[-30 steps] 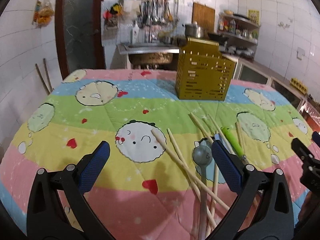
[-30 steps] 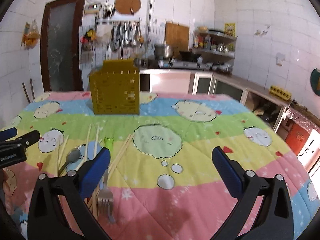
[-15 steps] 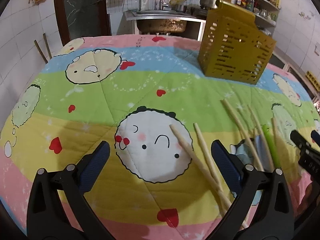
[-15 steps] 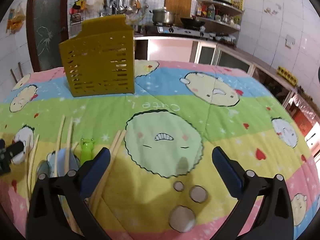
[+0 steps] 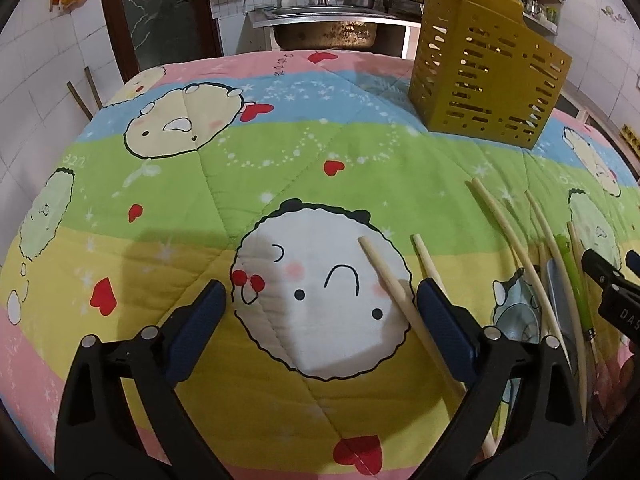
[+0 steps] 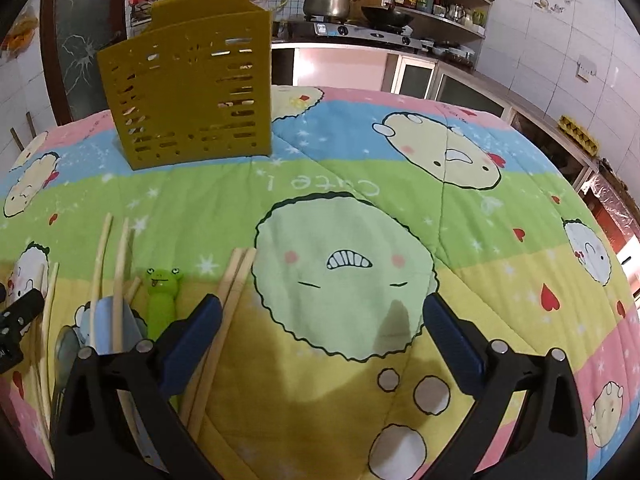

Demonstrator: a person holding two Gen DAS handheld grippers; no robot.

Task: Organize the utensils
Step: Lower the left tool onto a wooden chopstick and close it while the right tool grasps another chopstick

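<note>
- Left wrist view: the utensils are scattered loose on the quilt, mostly off to the right. One wooden chopstick point(image 5: 404, 300) lies diagonally across the white cartoon face and runs under the right finger of the left gripper point(image 5: 320, 312), with a second chopstick point(image 5: 428, 262) just beside it.
- Further right there's a bundle: a couple of long pale chopsticks point(image 5: 516, 248), a green-handled utensil point(image 5: 574, 280) and a metal spoon point(image 5: 518, 316) lying under them.
- Left gripper's jaws are spread wide, nothing between them, hovering low over the quilt.
- Right wrist view: a pair of chopsticks point(image 6: 228, 300) runs right under the left finger of the right gripper point(image 6: 320, 316). Left of that is a green frog-topped handle point(image 6: 162, 296), then more chopsticks point(image 6: 108, 276) crossing a light blue utensil point(image 6: 104, 320); can't tell what that one is.
- Right gripper is also wide apart and empty, over the green face print.
- The yellow slotted utensil holder point(image 6: 192, 100) stands upright at the far side of the table, well apart from the pile.
- Everything sits on a striped cartoon quilt point(image 6: 460, 248); kitchen counter with a pot point(image 6: 326, 0) sits behind.
</note>
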